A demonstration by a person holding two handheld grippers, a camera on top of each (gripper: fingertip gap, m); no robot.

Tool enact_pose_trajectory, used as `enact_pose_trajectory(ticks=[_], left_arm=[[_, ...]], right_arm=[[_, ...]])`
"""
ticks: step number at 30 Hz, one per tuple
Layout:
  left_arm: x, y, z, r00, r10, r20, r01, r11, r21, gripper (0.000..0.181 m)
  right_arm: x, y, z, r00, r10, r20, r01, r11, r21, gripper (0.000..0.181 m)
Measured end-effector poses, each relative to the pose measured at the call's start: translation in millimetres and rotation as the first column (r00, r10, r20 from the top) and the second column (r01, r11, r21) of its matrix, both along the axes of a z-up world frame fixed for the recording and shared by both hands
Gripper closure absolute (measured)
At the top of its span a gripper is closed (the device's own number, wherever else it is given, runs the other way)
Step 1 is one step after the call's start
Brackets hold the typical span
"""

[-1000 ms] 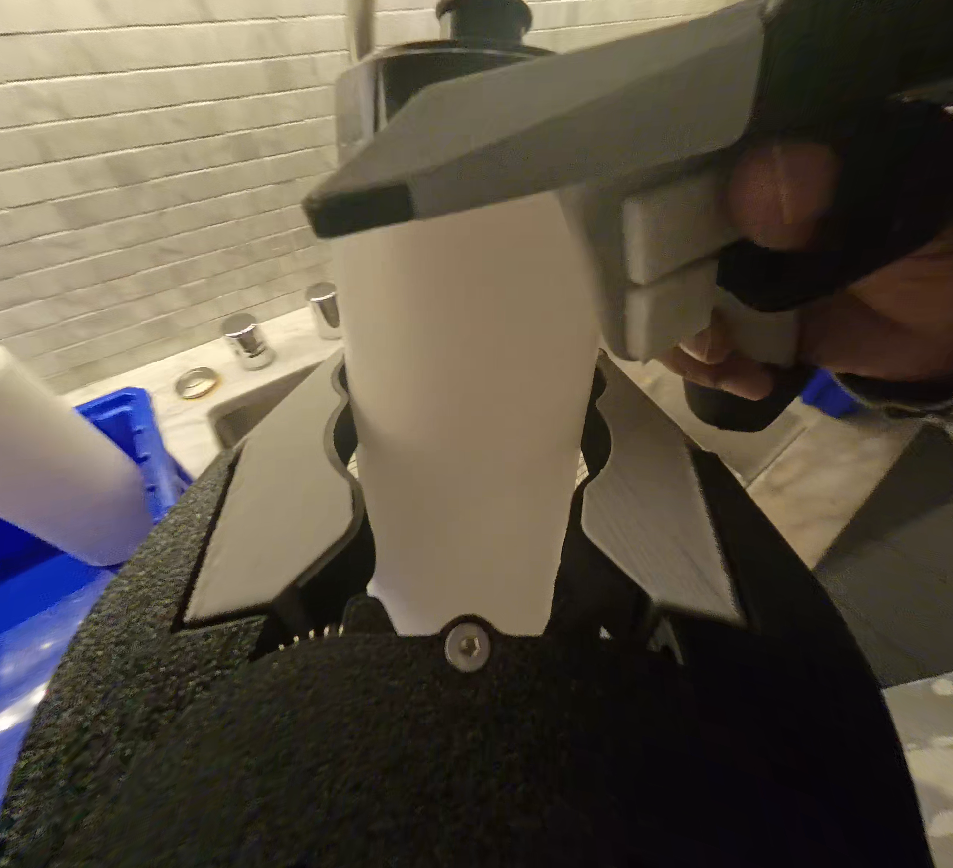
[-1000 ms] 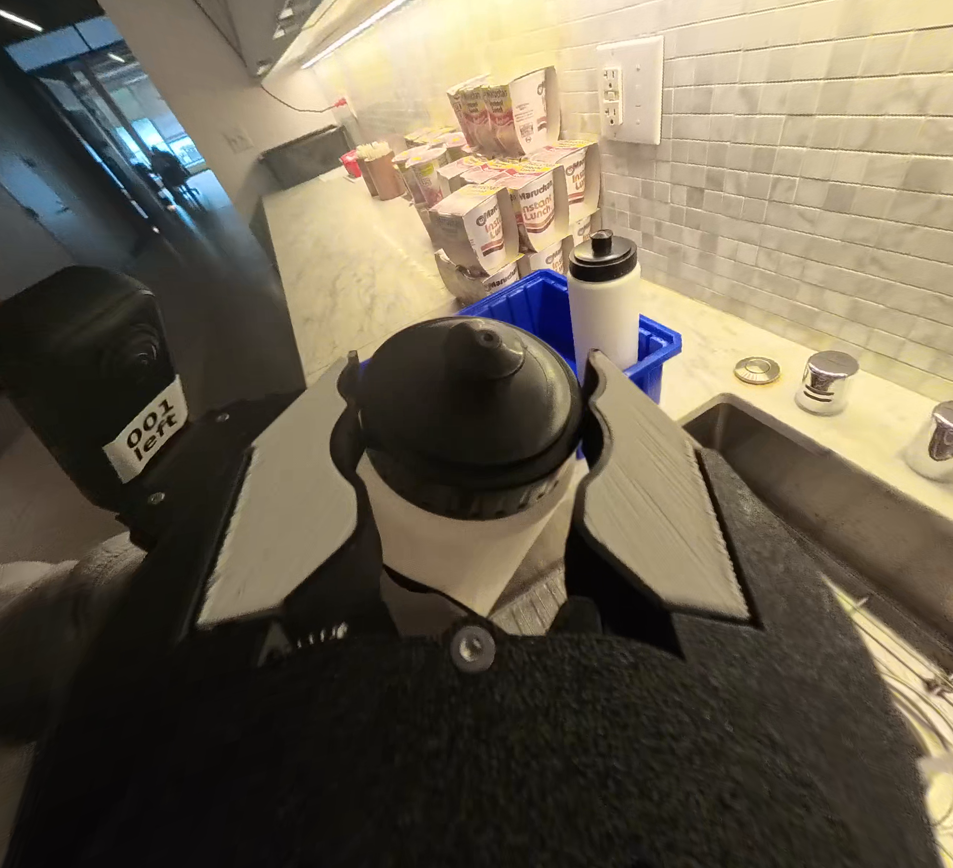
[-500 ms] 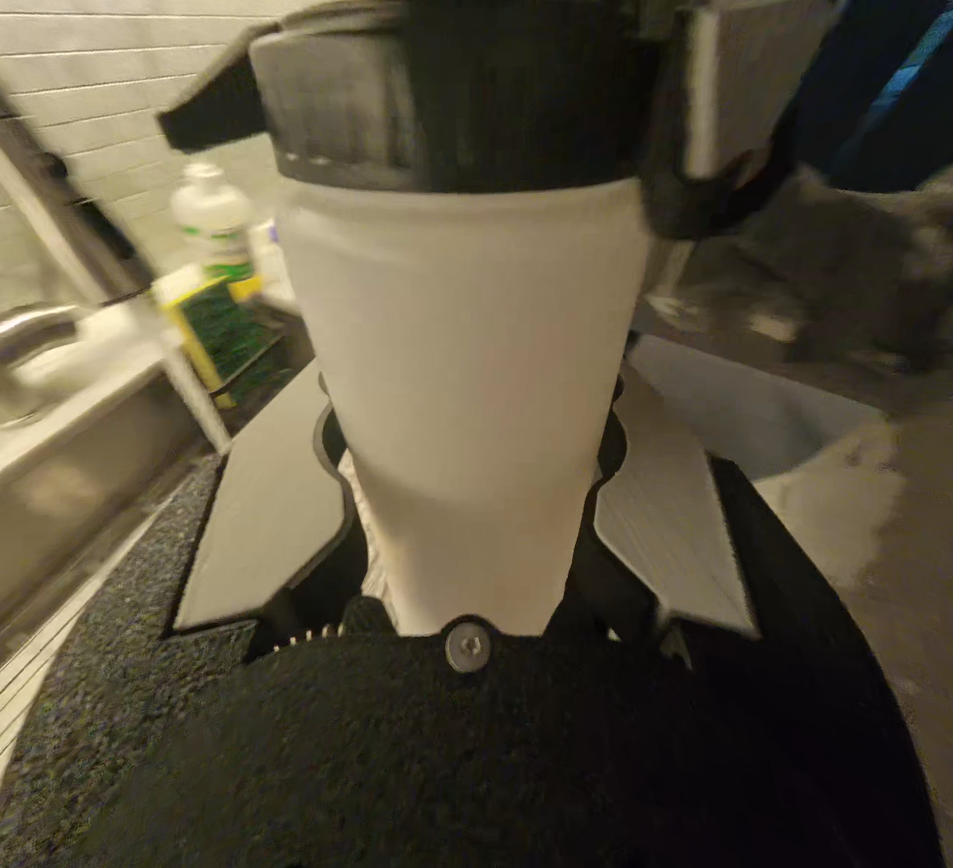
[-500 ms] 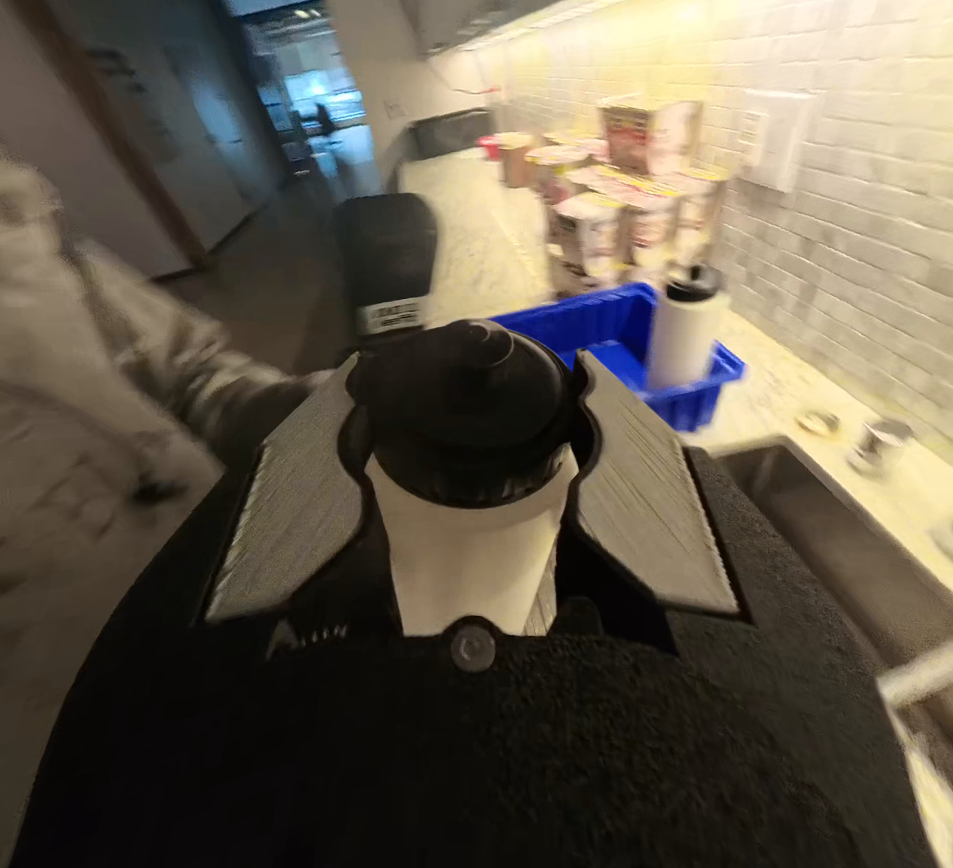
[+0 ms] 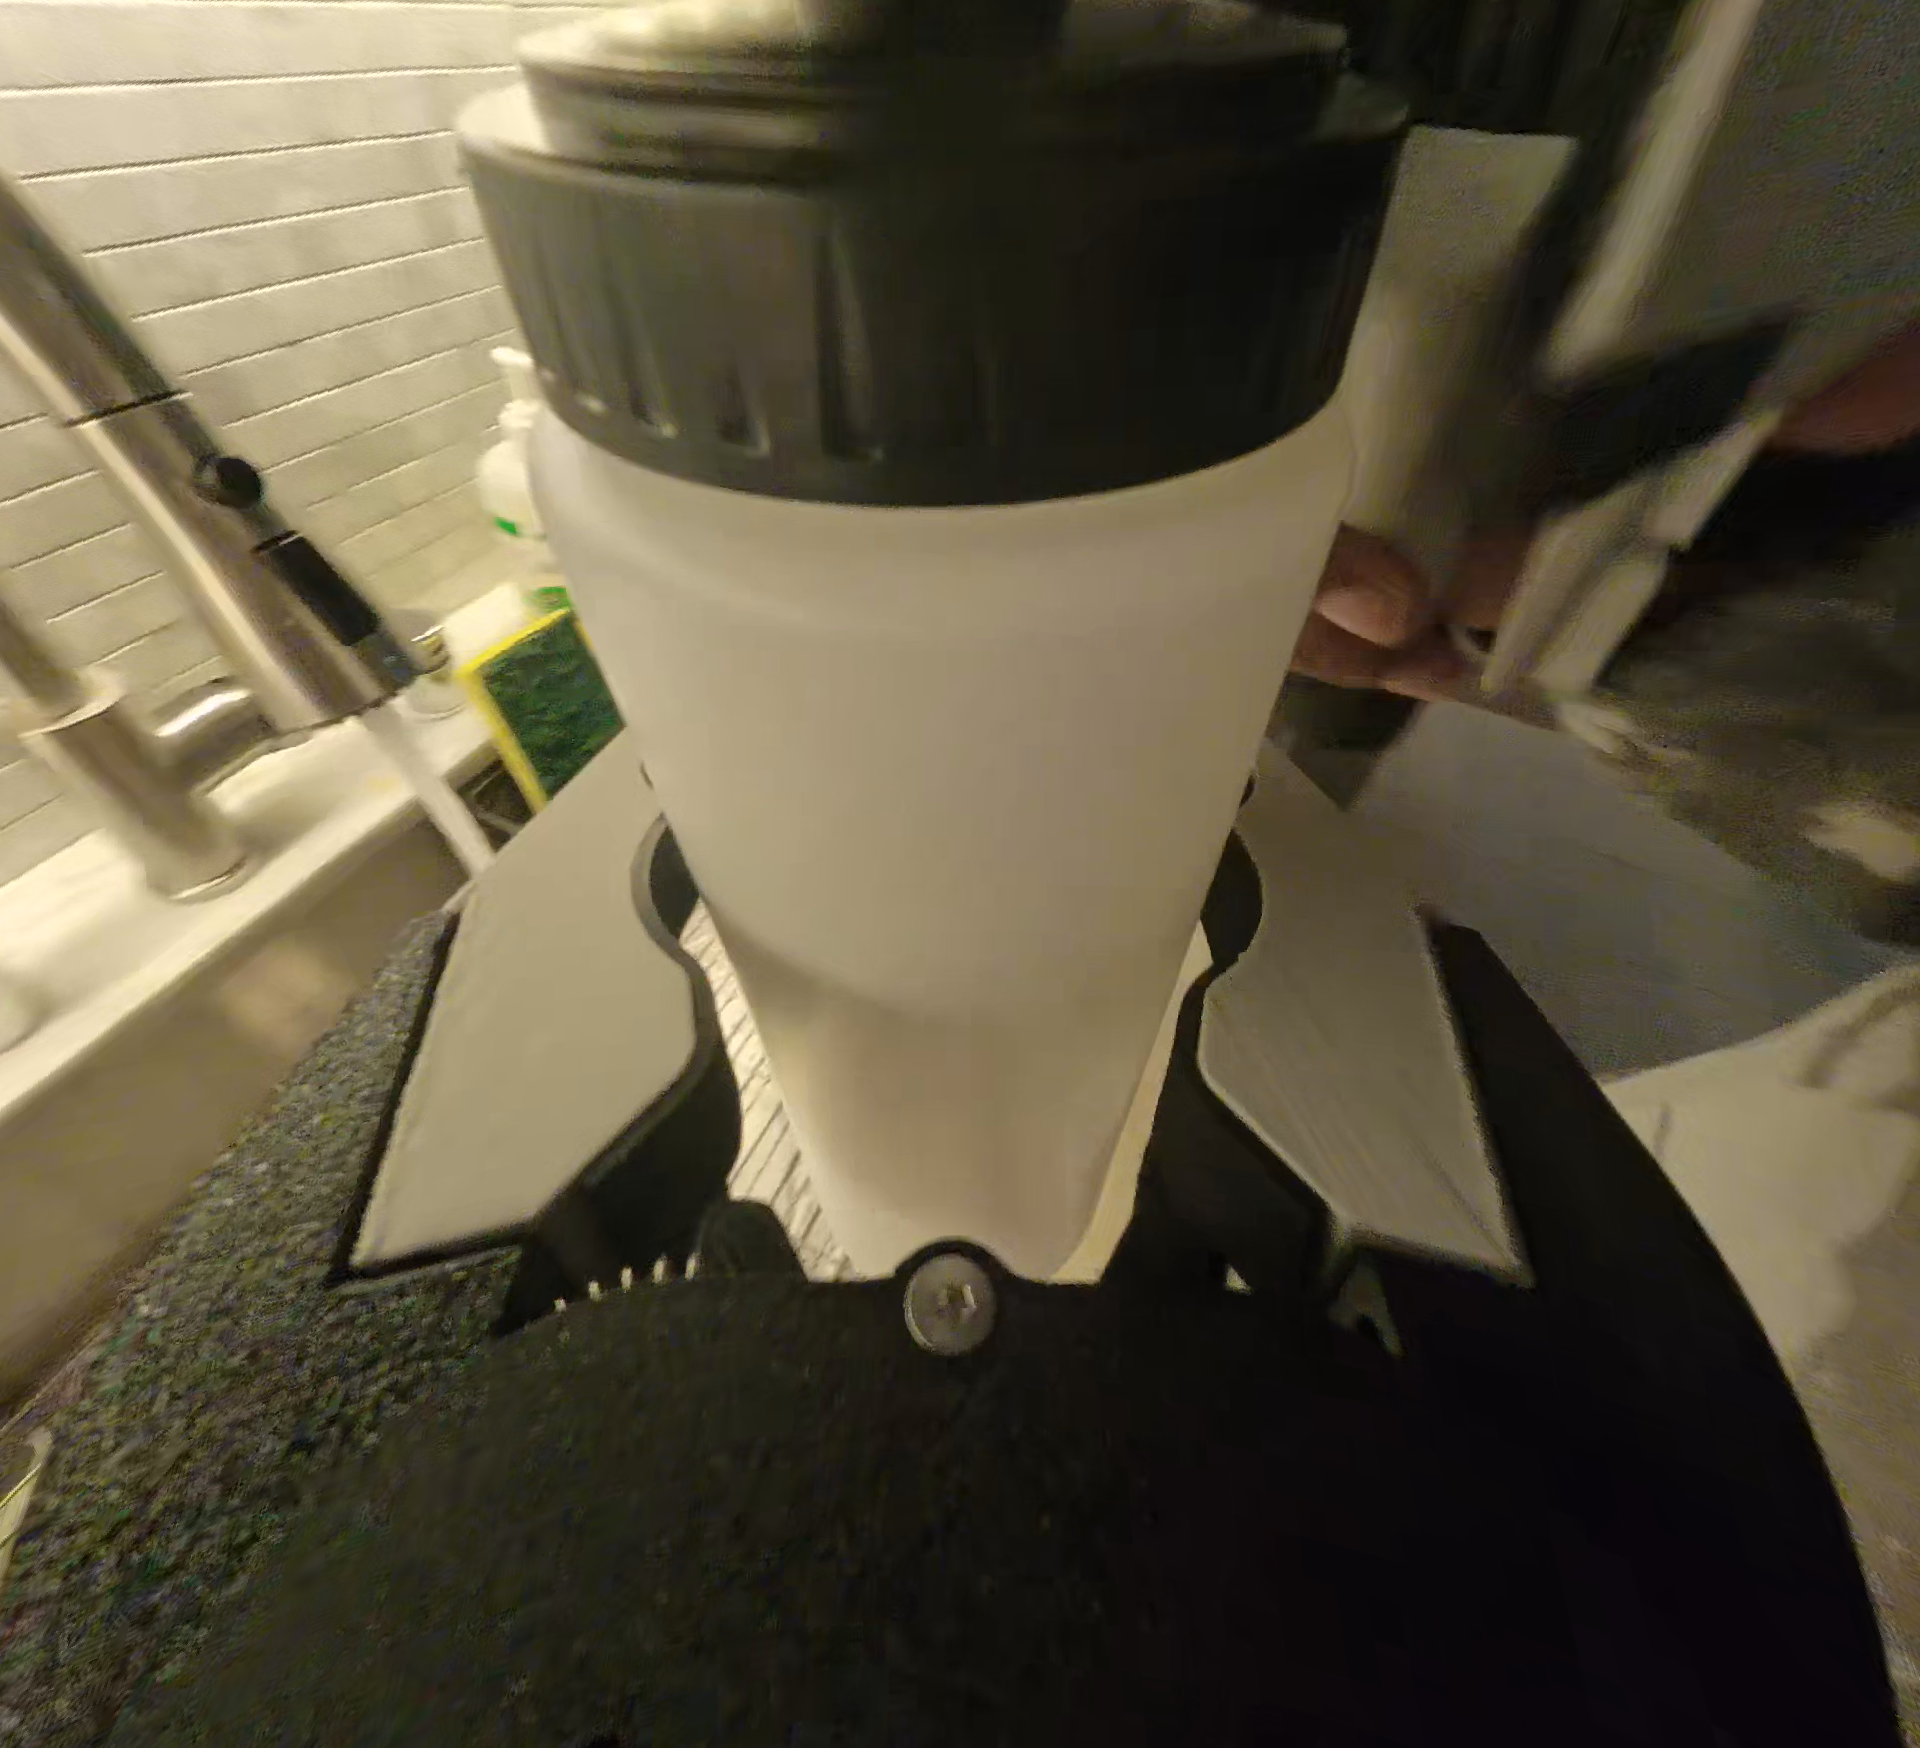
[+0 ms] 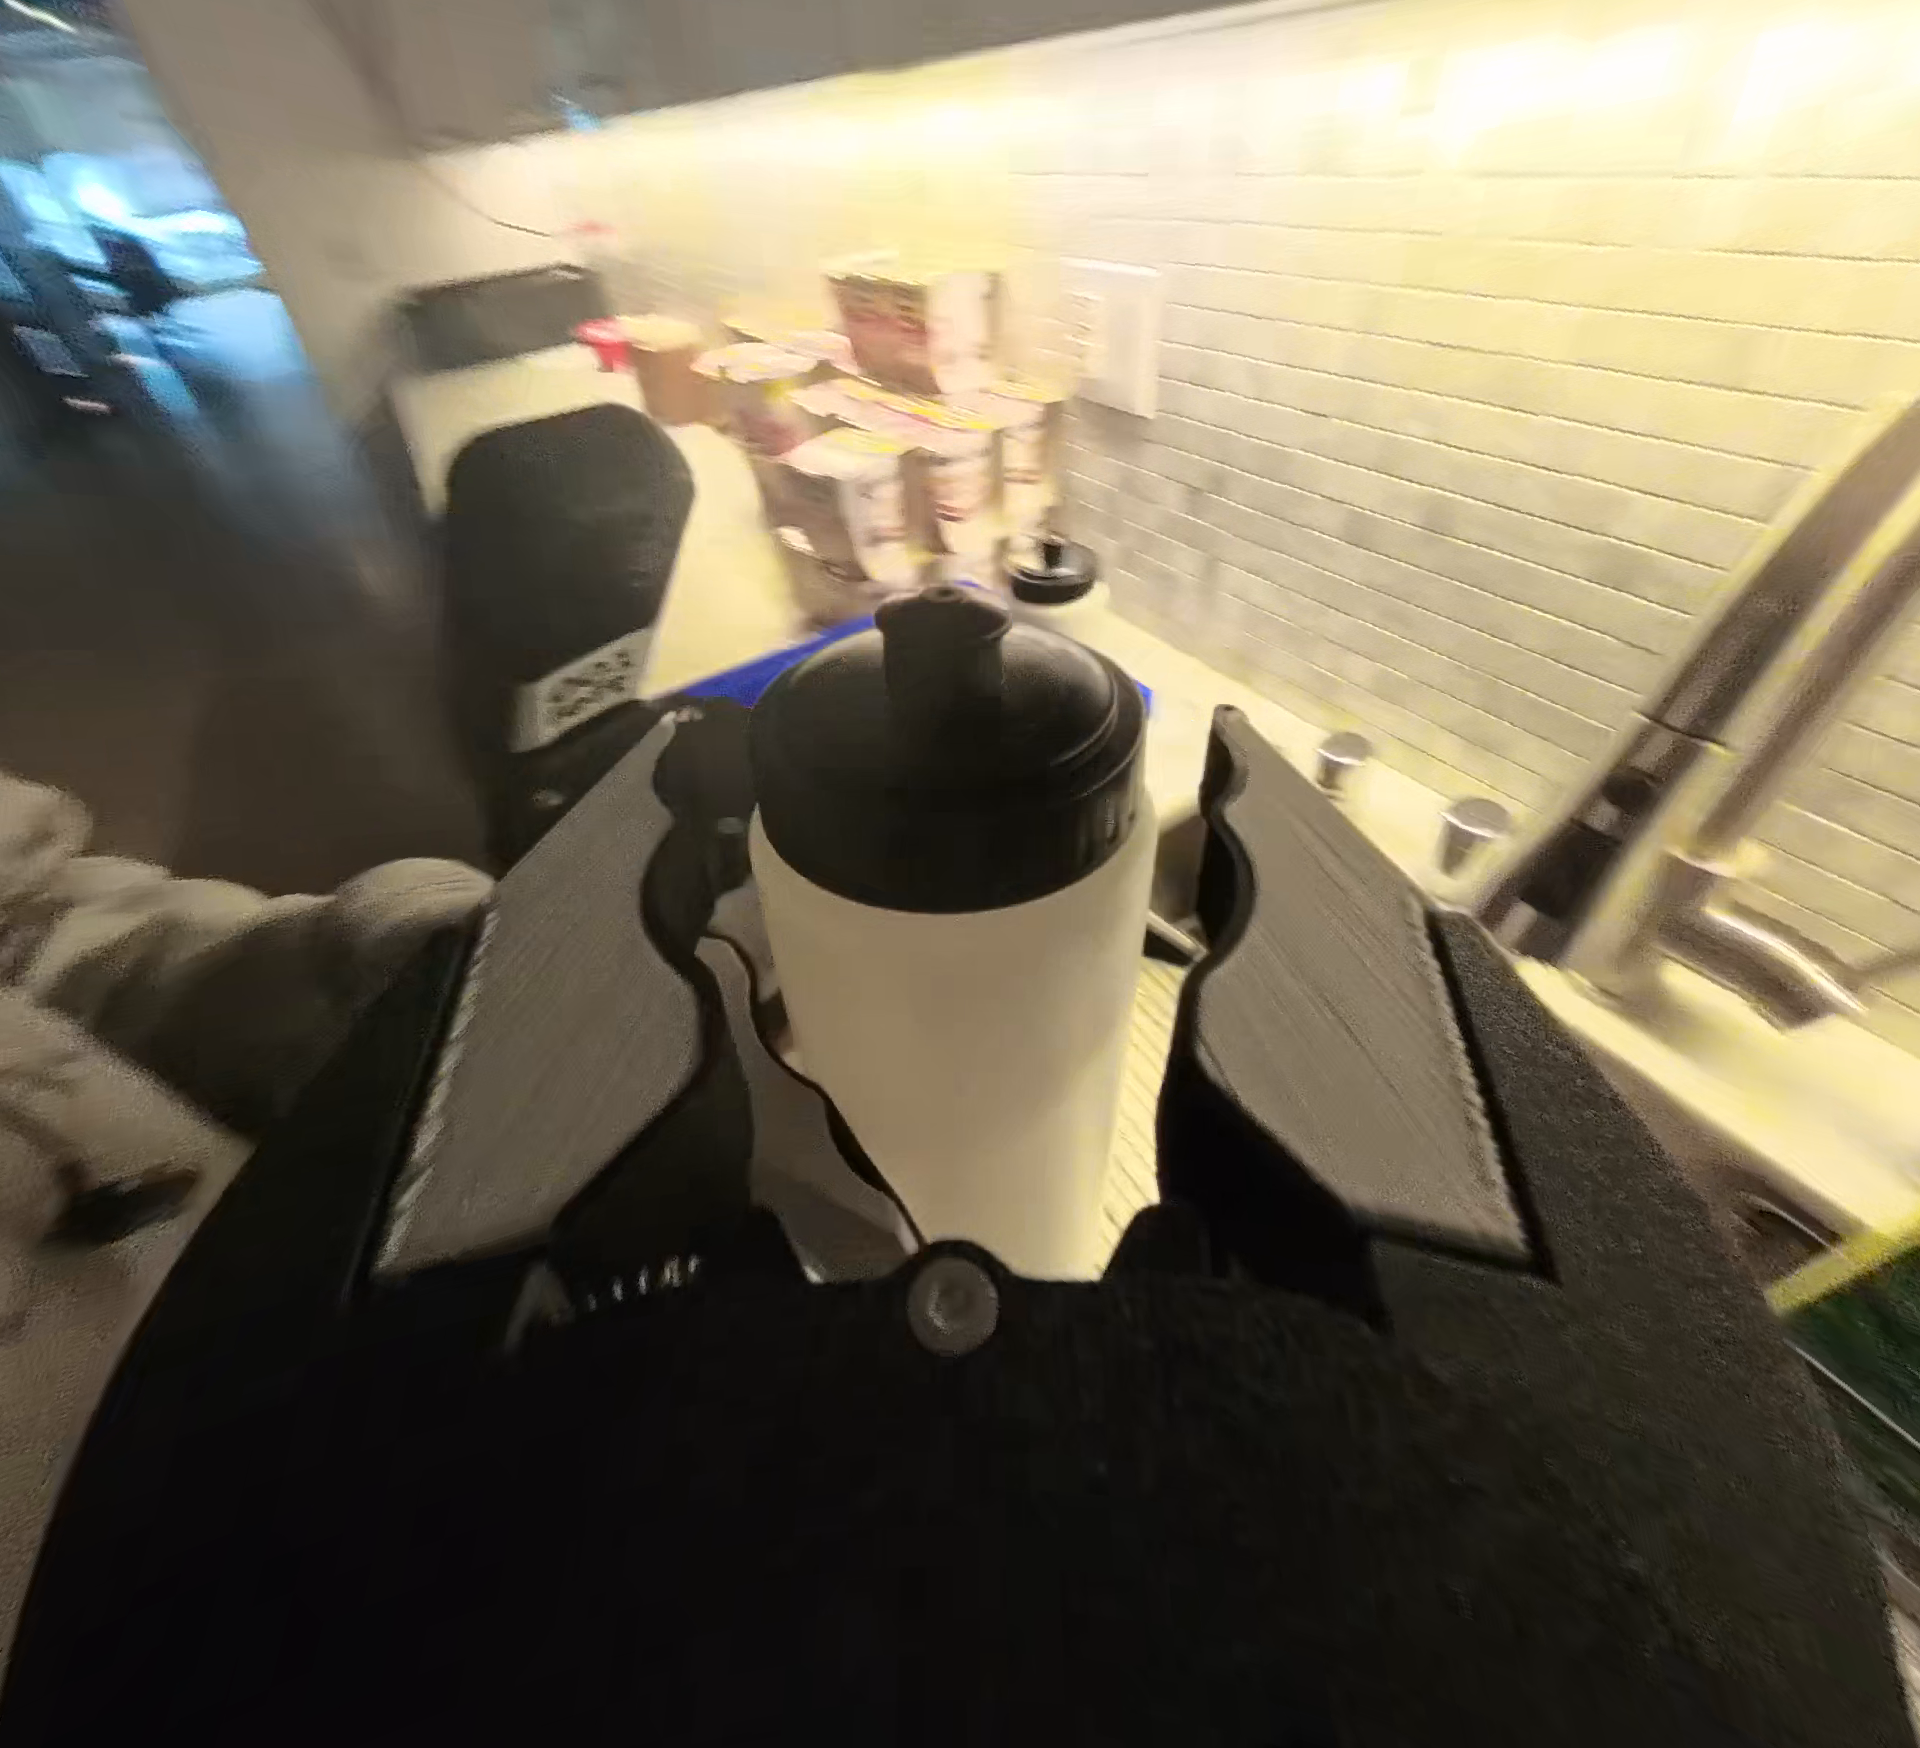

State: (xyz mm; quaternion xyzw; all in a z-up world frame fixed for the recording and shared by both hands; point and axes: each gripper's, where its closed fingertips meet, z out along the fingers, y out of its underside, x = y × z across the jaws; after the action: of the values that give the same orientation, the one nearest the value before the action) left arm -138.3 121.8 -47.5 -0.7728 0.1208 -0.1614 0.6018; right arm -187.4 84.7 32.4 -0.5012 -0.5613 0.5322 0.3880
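Observation:
A white bottle [image 5: 935,711] with a black ribbed cap [image 5: 914,296] stands upright between my left gripper's [image 5: 945,815] fingers, which are shut on its lower body. My right gripper [image 6: 951,732] is open around the cap [image 6: 945,763] from the other side. Its fingers [image 6: 1320,971] stand apart from the cap, with a gap on each side. In the left wrist view the right gripper [image 5: 1662,327] shows blurred at the upper right, with a hand [image 5: 1382,607] on it. The left gripper's black body [image 6: 561,576] shows behind the bottle.
A steel faucet [image 5: 156,503] and a sink edge [image 5: 208,867] are on the left, with a green and yellow sponge [image 5: 540,701] and a soap bottle [image 5: 509,472]. A blue bin [image 6: 727,680], a second bottle [image 6: 1049,566] and stacked noodle cups [image 6: 883,451] stand farther along the counter.
My right gripper has opened off the cap, which it gripped before. Both grippers have swung with the bottle from the blue bin towards the faucet.

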Motion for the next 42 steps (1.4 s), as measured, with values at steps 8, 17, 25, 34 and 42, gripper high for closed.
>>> enact_pose_trajectory(ticks=[8, 17, 25, 34, 42], left_arm=[[11.6, -6.3, -9.6, 0.991, -0.105, -0.078, 0.101, 0.993, -0.053, 0.083], [33.4, -9.9, -1.0, 0.986, -0.166, -0.030, 0.165, 0.986, -0.035, 0.083], [3.2, 3.2, -37.1, 0.998, 0.029, -0.058, -0.035, 0.994, -0.101, 0.083], [39.3, -24.1, -29.2, 0.976, -0.186, -0.113, 0.180, 0.982, -0.060, 0.084], [52.9, -31.7, -5.7, 0.969, -0.243, -0.056, 0.242, 0.970, -0.018, 0.083]], right_arm=[[12.7, -25.4, -3.7, 0.891, 0.453, -0.004, -0.452, 0.888, 0.082, 0.104], [19.9, -24.4, 3.2, 0.789, 0.615, -0.005, -0.614, 0.788, -0.040, 0.090], [9.0, 7.1, -29.8, 0.990, -0.138, 0.029, 0.136, 0.989, 0.050, 0.100], [43.7, -44.8, -16.9, 0.751, 0.660, 0.003, -0.659, 0.749, 0.061, 0.104], [50.0, -46.2, 11.0, 0.666, 0.743, -0.061, -0.746, 0.662, -0.070, 0.087]])
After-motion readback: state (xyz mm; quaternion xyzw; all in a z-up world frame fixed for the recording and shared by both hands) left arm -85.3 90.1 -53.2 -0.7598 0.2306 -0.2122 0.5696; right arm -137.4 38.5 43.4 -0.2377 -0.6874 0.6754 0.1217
